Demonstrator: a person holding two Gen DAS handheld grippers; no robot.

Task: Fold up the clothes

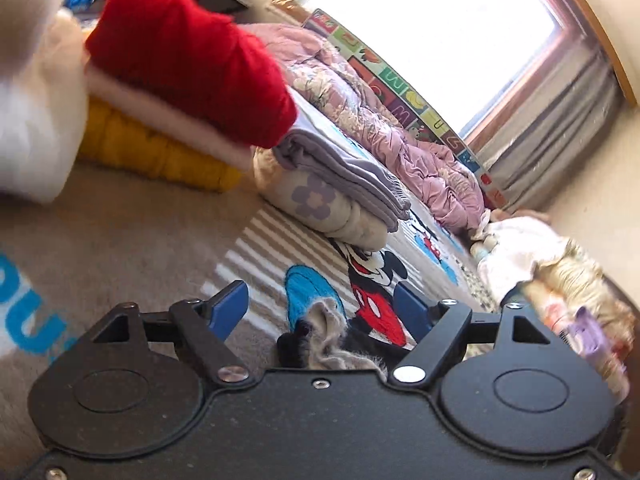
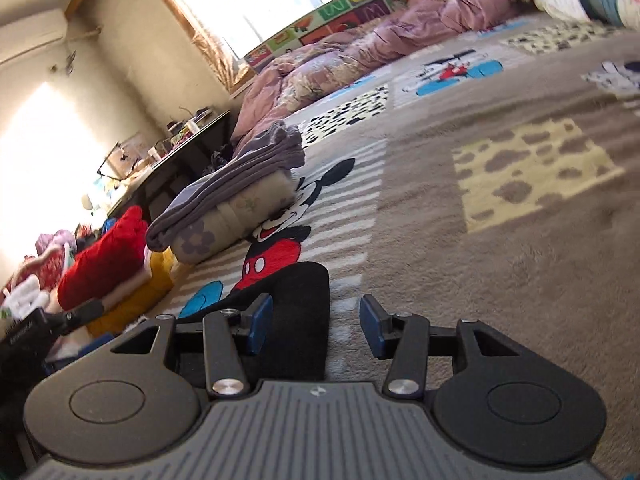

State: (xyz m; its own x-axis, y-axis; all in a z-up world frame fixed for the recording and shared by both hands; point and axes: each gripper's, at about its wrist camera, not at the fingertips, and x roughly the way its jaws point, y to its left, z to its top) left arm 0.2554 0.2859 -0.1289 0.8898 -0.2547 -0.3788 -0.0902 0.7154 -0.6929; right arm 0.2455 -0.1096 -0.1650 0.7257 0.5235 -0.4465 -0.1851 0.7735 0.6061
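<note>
Sunlit cartoon-print carpet [image 2: 460,208] fills both views, with folded stacks resting on it: a red knit garment [image 1: 188,56] upper left in the left view, a grey folded cloth [image 2: 240,176] at centre left in the right. Both should handle soft and light; I would pinch them at an edge. Left gripper [image 1: 320,304] jaws stand apart over a small grey fabric scrap [image 1: 332,332], unseen in the right view; right gripper [image 2: 316,320] jaws gape empty.

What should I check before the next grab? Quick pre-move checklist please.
1. Left gripper jaws apart, pads pressing nothing: ok.
2. Right gripper jaws apart, nothing clamped: ok.
3. Grey fabric scrap lying between the left fingers; loose or snagged: cannot tell.
4. Red-topped folded stack sits squarely: ok.
5. Grey folded garment rests on the floral bundle: ok.
6. Next garment to fold identified: cannot tell; the pile at right is blurred.
</note>
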